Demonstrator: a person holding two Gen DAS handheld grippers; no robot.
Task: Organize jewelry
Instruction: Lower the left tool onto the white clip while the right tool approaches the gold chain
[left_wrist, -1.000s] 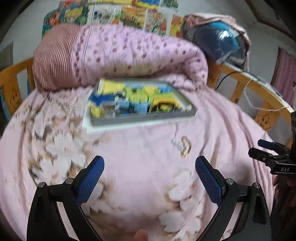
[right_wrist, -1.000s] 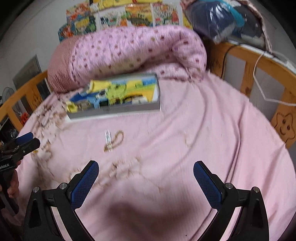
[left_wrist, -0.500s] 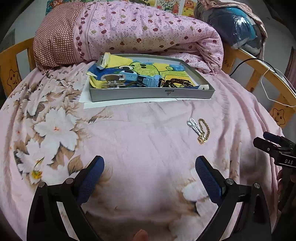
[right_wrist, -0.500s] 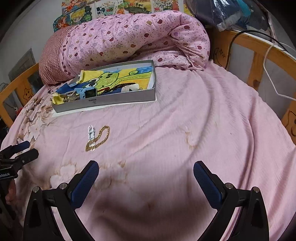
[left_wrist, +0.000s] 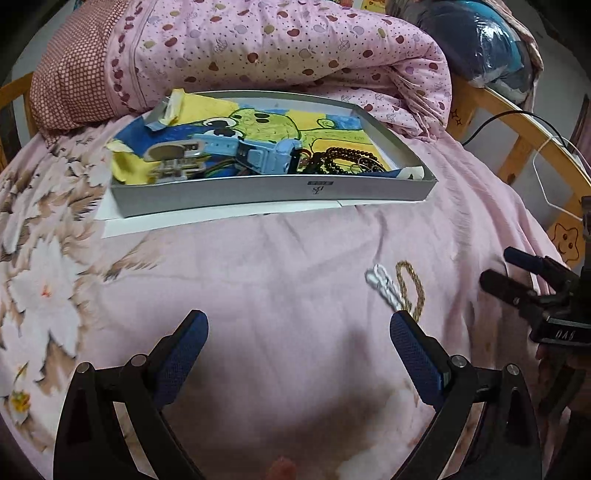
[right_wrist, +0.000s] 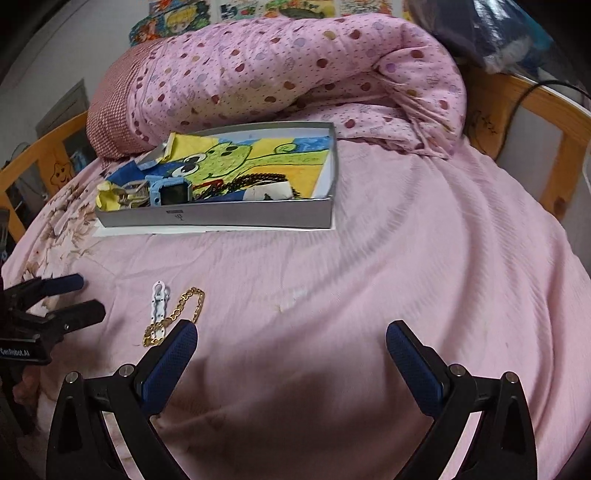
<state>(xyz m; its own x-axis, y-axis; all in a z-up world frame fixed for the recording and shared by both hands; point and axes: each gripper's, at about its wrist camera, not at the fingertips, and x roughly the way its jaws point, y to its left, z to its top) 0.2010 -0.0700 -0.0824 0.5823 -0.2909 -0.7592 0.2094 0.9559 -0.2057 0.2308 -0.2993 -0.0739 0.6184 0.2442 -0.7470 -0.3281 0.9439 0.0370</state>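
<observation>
A gold chain bracelet (left_wrist: 410, 288) lies on the pink bedsheet (left_wrist: 277, 266) beside a white chain (left_wrist: 383, 285), both just ahead of the left gripper (left_wrist: 297, 332)'s right finger; its blue-padded jaws are spread wide and hold nothing. Behind, a grey tray (left_wrist: 273, 190) holds a blue watch (left_wrist: 255, 155) and dark beads (left_wrist: 341, 160).

From the right wrist, the gold chain bracelet (right_wrist: 184, 308) and white chain (right_wrist: 159, 304) sit by the right gripper (right_wrist: 291, 345)'s left finger (jaws likewise wide apart, empty). The grey tray (right_wrist: 221, 217) rests before a rolled quilt (right_wrist: 295, 70).
</observation>
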